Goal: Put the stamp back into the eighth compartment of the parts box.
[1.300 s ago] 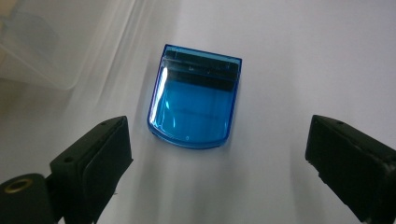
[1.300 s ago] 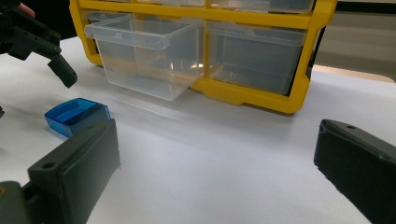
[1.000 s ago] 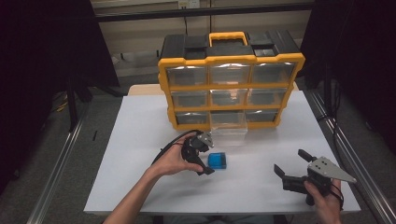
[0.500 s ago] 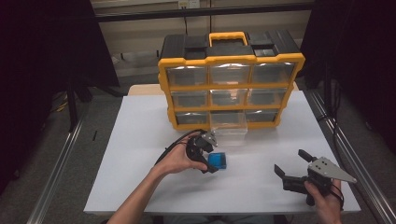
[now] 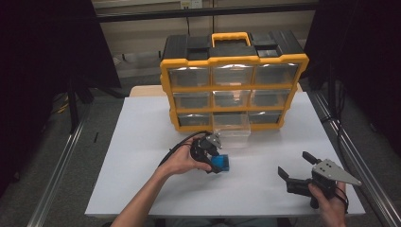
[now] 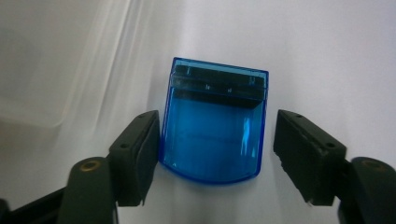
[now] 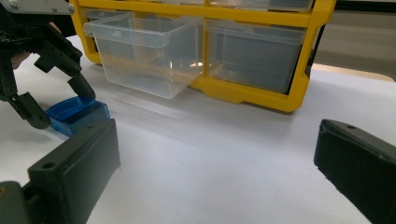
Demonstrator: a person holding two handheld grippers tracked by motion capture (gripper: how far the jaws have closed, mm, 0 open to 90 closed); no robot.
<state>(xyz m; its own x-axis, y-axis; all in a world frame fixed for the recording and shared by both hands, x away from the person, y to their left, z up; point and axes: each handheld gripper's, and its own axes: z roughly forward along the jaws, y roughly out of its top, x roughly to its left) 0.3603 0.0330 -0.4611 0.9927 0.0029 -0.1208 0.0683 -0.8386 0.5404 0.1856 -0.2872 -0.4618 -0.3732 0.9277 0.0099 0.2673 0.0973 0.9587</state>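
We had the left tongs [image 6: 212, 156] closing around the blue box [image 6: 214, 126], one jaw touching, the other apart. It lay mid-counter [image 5: 142, 142], nearer the front edge. Our right tongs [image 5: 294, 168] stood released, front right.

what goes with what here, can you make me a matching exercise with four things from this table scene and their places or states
Things:
1. blue box
2. clear drawer
3. right gripper
4. organizer

Places or states:
A. pulled out of the bottom row
B. open over bare table
C. stands at the back, yellow frame
D. between the left gripper's jaws, which have just been closing

Pairs: 1-D, 2-A, 3-B, 4-C
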